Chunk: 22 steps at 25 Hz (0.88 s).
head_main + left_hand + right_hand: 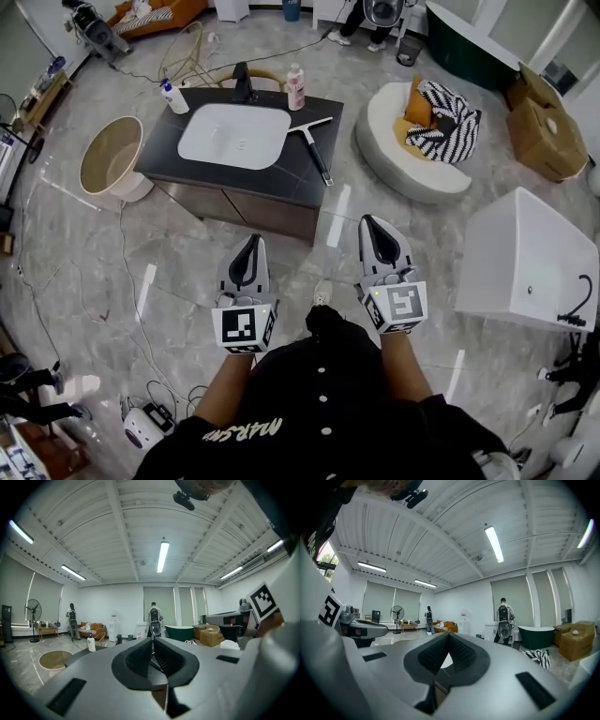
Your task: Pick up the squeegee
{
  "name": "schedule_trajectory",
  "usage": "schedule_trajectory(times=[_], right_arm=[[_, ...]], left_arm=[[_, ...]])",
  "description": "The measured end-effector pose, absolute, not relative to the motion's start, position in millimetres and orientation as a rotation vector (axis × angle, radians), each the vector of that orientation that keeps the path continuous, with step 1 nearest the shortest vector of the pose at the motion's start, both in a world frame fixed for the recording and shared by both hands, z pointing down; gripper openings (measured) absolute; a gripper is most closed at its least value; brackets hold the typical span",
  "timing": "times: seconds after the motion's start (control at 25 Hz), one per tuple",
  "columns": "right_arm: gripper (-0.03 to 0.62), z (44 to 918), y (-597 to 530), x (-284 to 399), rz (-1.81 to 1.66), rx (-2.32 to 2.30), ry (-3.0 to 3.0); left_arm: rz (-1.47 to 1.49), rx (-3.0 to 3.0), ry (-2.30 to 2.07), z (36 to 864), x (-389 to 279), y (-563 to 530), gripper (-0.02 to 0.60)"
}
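The squeegee (317, 150) lies on the right part of a dark vanity top (300, 178), its white blade toward the back and its black handle pointing at the front edge. A white sink basin (234, 136) sits to its left. Both grippers hover over the floor short of the vanity, pointing at it. My left gripper (252, 241) is shut and empty, below the vanity's front edge. My right gripper (368, 223) is also shut and empty, a little right of the squeegee handle's line. In the gripper views the left gripper (152, 640) and right gripper (448, 636) show jaws pressed together.
On the counter stand a black faucet (244, 82), a white pump bottle (174, 97) and a pale bottle (295, 87). A beige round tub (112, 157) stands left of the vanity, a white seat with striped cloth (417, 141) to the right, a white cabinet (530, 258) nearer. Cables trail over the floor.
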State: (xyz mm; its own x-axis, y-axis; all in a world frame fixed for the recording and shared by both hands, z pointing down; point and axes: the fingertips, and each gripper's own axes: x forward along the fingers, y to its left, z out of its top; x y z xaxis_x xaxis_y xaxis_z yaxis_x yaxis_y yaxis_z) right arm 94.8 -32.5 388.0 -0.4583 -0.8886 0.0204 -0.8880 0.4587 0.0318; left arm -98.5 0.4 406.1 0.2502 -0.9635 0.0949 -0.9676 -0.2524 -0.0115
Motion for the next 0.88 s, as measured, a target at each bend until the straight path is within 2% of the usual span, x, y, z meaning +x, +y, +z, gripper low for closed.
schedule_trajectory(times=[0.64, 0.88], right_arm=[[-0.005, 388, -194, 107, -0.03, 1.475, -2.721], [-0.005, 392, -222, 98, -0.001, 1.453, -2.723]], left_arm=[[0.124, 2.356, -1.99, 400, -77, -133, 0.021], [0.148, 2.287, -2.021, 407, -99, -157, 0.021]])
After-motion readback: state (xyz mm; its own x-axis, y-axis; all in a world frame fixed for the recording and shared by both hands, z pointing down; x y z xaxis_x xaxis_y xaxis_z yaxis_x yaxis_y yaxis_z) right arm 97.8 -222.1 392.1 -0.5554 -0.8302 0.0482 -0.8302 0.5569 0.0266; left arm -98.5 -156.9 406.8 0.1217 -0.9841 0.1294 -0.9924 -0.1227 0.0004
